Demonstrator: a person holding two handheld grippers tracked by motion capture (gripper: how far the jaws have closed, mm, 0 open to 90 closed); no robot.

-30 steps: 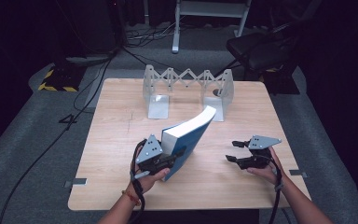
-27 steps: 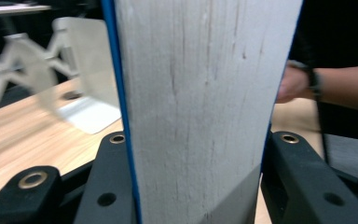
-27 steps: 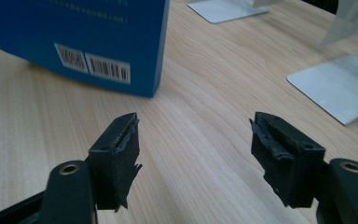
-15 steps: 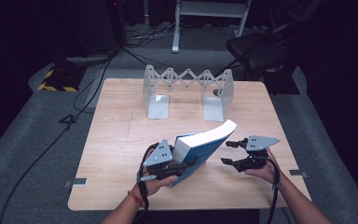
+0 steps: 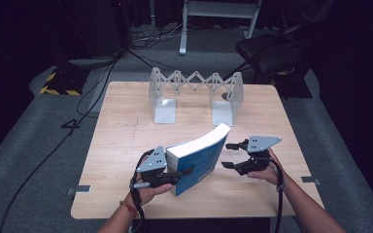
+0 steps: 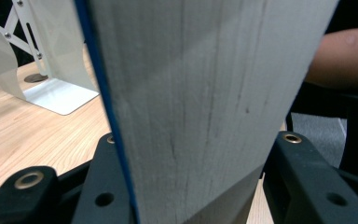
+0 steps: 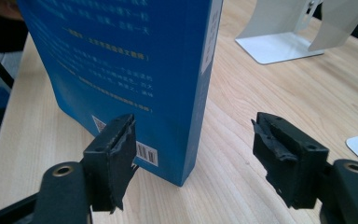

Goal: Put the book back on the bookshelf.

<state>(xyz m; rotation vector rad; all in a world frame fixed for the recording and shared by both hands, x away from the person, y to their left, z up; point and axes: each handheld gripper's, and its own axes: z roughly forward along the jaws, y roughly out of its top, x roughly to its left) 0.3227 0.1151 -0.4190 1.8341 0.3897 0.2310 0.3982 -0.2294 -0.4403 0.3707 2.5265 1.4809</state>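
**Kid:** Claws first! What is your left claw [image 5: 187, 171] doing from up high?

**Helper:** From up high, your left claw is squeezed on the thick blue book [image 5: 199, 158]. You hold it at the near end, so the far end leans up and away over the wooden table [image 5: 121, 141]. I think you grip it there so you can stand it up.

**Kid:** And your right claw [image 5: 229, 155]?

**Helper:** Its two jaws are apart, with nothing in them. It waits just beside the book's far side, near the cover. My guess is you keep it ready to steady the book.

**Kid:** What is that zigzag metal thing?

**Helper:** That is a book rack [image 5: 194, 92] near the back of the table, well apart from the book. Maybe the book goes there, but nobody told us the job.

**Kid:** Now the left claw's own camera?

**Helper:** You see the book's white page edges [image 6: 205, 107] very close, with a black jaw on each side pressing them. A foot of the rack [image 6: 60, 95] sits behind, on the left.

**Kid:** And the right claw's camera?

**Helper:** The blue back cover [image 7: 116, 60] stands in front, its low corner near or on the table. Your right jaws are wide apart. The left jaw looks close to the cover, but I cannot tell if it touches.
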